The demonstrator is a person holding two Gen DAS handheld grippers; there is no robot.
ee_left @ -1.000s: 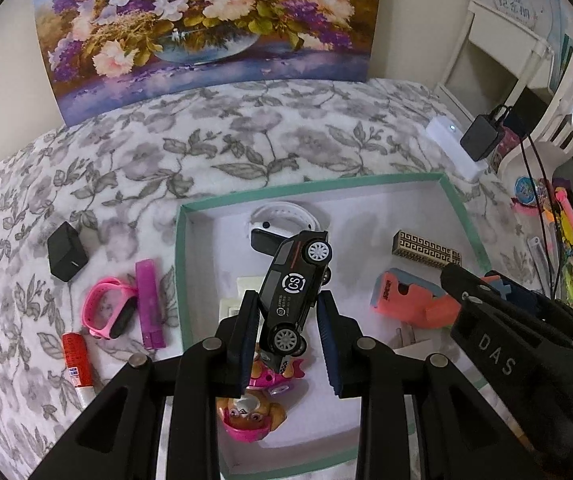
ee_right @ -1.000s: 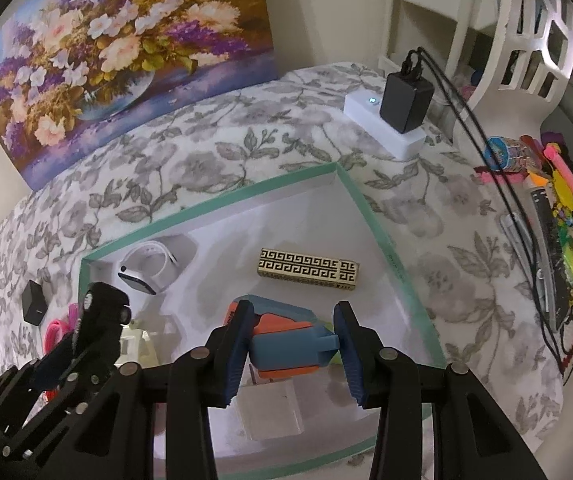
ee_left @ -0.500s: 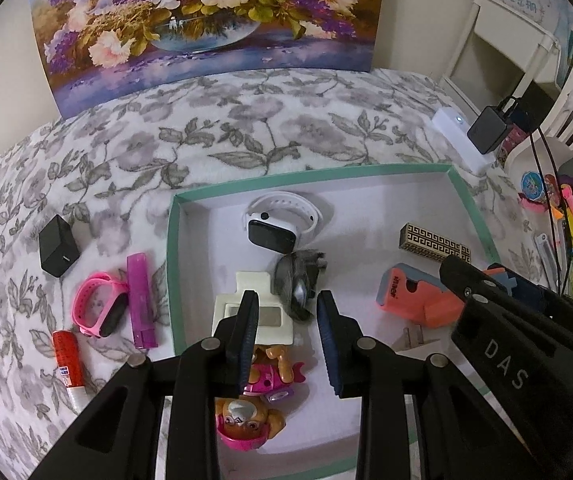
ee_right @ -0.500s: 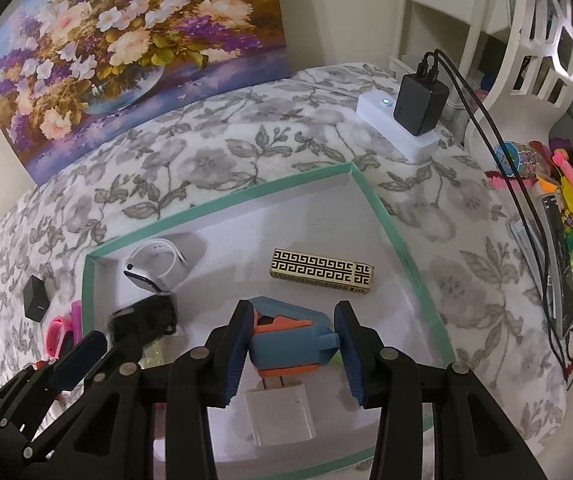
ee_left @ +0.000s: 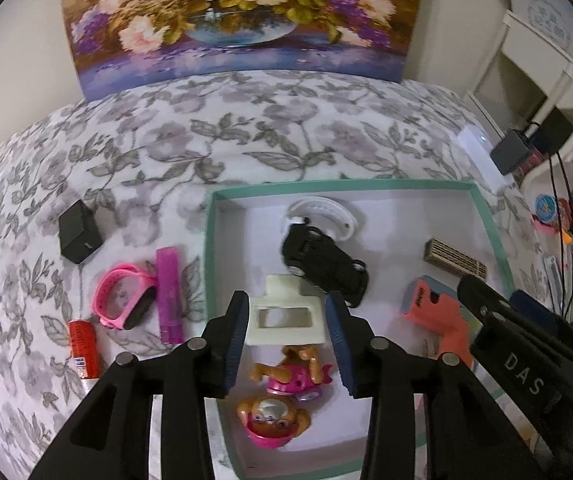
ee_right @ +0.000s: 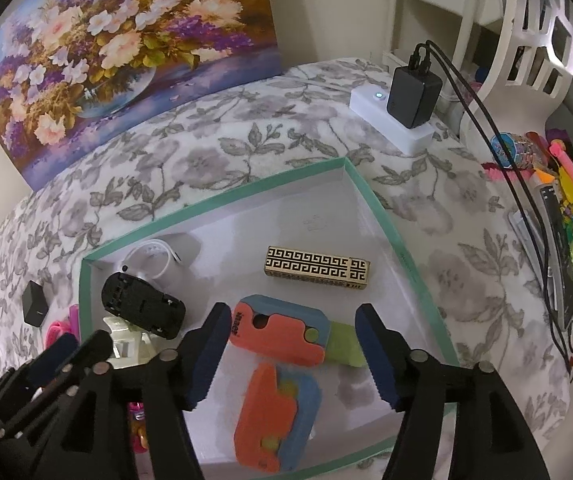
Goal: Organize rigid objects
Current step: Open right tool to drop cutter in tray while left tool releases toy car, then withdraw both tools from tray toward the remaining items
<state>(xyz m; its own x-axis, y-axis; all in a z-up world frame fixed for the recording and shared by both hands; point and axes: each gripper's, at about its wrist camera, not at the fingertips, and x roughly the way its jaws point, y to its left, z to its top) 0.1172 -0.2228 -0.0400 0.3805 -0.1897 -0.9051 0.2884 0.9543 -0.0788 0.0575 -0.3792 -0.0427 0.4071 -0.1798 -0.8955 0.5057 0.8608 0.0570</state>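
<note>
**Both loads are down in the tray; the loose items on the left come next**

Your left gripper (ee_left: 288,342) hangs with its fingers spread wide and empty over the white moulded plastic insert (ee_left: 284,316). The black toy car (ee_left: 324,266) lies on its side in the teal-rimmed white tray (ee_left: 209,248), centre of frame, touching the white smartwatch (ee_left: 322,216). Your right gripper (ee_right: 292,354) is also wide and holding nothing; the 2 orange-and-blue foam blocks (ee_right: 282,336) lie between and below its fingers on the tray floor, with the gold-and-black patterned box (ee_right: 316,267) just above them.

By my reading, a drop-off has just ended. 4 items wait outside the tray at left of the left view, on the floral-clothed desk (ee_left: 166,148): the black cube charger (ee_left: 79,232), pink fitness band (ee_left: 122,297), purple bar (ee_left: 168,294) and red-capped tube (ee_left: 83,350).

Swing left for one. The band touches the purple bar, so close on one cleanly. The tray's left wall stands between.
</note>
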